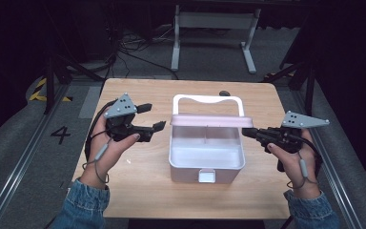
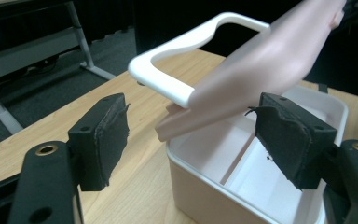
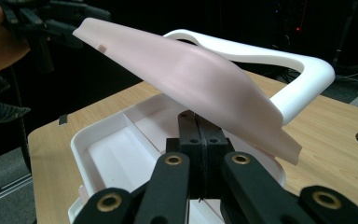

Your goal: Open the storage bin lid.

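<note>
Right gripper (image 1: 249,133): matte black jaws pressed flat together, clamped on the right edge of the pale pink lid, held up from the right end of the box.
Left gripper (image 1: 153,117): black jaws with rough, frayed foam pads (image 2: 106,135) spread wide, nothing between them, just off the lid's left end, not touching it.
Lid (image 1: 209,120): thin, smooth, pale pink plastic lid, gently curved with a small tab near one corner; it hangs tilted across the far half of the box, above the opening.
Box (image 1: 207,174): white, glossy, rounded-rectangle plastic box in the middle of the table, open on top, with a low divider inside and a small square latch on its near wall.
Handle (image 1: 208,98): white, thick, smooth plastic loop handle standing up at the box's far side, just behind the lid.
Table (image 1: 138,191): light wood-grain tabletop with rounded corners and a round hole near its far edge.
Hands: one around each gripper body, blue denim cuffs (image 1: 83,202) at the near edge.
</note>
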`<state>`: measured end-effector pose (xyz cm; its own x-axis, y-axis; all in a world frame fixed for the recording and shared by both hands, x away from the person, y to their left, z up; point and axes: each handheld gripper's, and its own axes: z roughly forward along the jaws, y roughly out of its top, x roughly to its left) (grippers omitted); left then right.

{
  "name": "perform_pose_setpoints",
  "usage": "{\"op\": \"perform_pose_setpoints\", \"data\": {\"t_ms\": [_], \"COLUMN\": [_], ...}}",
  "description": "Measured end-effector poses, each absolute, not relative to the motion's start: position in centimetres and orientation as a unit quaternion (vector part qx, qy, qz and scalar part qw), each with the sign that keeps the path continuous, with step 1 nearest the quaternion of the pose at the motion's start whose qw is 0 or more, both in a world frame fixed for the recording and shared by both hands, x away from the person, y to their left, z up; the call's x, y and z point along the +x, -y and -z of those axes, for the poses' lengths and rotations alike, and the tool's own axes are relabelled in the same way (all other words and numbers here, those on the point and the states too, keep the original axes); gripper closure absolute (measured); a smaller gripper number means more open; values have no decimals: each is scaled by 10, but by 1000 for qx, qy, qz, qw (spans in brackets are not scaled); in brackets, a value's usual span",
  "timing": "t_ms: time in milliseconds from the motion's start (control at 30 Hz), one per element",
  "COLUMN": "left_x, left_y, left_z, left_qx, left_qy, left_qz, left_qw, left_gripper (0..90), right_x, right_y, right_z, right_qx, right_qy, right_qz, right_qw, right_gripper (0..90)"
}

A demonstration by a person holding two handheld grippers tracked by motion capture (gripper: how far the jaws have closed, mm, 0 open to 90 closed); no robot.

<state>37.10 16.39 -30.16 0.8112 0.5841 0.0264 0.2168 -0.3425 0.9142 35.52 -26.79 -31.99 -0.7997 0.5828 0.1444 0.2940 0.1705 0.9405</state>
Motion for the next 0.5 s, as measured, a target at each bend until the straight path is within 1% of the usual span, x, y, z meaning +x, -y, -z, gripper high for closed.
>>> {"op": "perform_pose_setpoints", "data": {"t_ms": [167,400,500], "left_x": [372,378,380], "left_y": [-150,-131,-126], "left_z": [314,320,320], "left_qx": [808,800,796], "left_qy": [-240,-230,-227], "left_qz": [-181,-208,-212], "left_qw": [507,513,520], "left_gripper": [240,238,246], "right_x": [355,355,355], "right_y": [269,270,270], "right_z": [320,320,320], "right_qx": [294,296,297], "right_qy": [-750,-749,-748], "right_qz": [-579,-580,-581], "right_qw": [127,121,121], "right_gripper": [900,900,900]}}
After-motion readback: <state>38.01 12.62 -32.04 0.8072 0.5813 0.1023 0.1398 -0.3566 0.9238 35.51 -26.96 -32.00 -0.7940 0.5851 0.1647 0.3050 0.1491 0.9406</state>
